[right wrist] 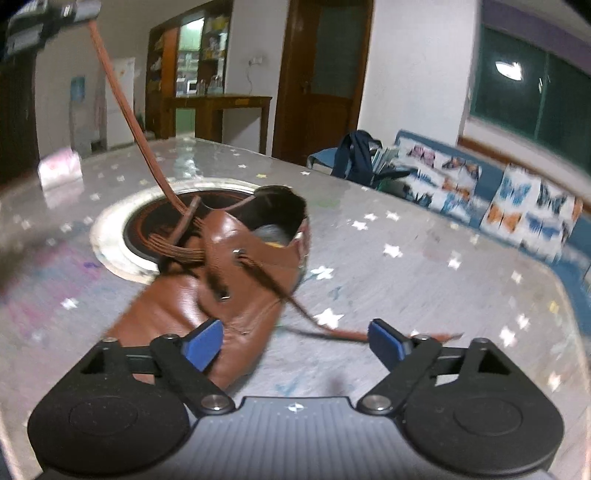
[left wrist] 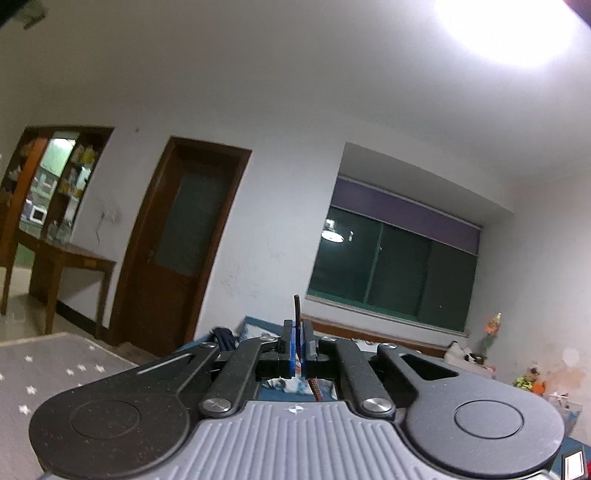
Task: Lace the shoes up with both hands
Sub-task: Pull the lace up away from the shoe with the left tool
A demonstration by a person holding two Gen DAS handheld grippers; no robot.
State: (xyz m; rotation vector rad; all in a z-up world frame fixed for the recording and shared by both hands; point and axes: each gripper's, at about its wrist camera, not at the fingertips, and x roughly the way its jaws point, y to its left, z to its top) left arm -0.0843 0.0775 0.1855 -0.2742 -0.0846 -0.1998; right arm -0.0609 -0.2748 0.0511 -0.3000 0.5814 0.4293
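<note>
Shoe: brown leather shoe (right wrist: 236,280) lies on the table (right wrist: 424,295), toe toward the right wrist camera, its heel end over a round dark inset (right wrist: 147,225) in the tabletop.
Upper lace end: a brown lace (right wrist: 122,107) rises taut from the shoe's lacing up to the left gripper (right wrist: 55,16), seen at the top left corner of the right wrist view.
Lower lace end: a second lace end (right wrist: 295,306) leaves an eyelet on the shoe's side and trails across the table, passing between the right gripper's blue pads (right wrist: 203,345).
Left gripper: pads pressed together on the lace; in the left wrist view its dark tip (left wrist: 296,308) sticks up above the closed pads.
Right gripper (right wrist: 295,341): fingers spread, low over the table at the toe; left pad just beside the shoe leather; the lace lies between the pads, not pinched.
Surroundings: patterned sofa (right wrist: 480,192) behind the table; wooden door (left wrist: 184,240), dark window (left wrist: 399,266).
</note>
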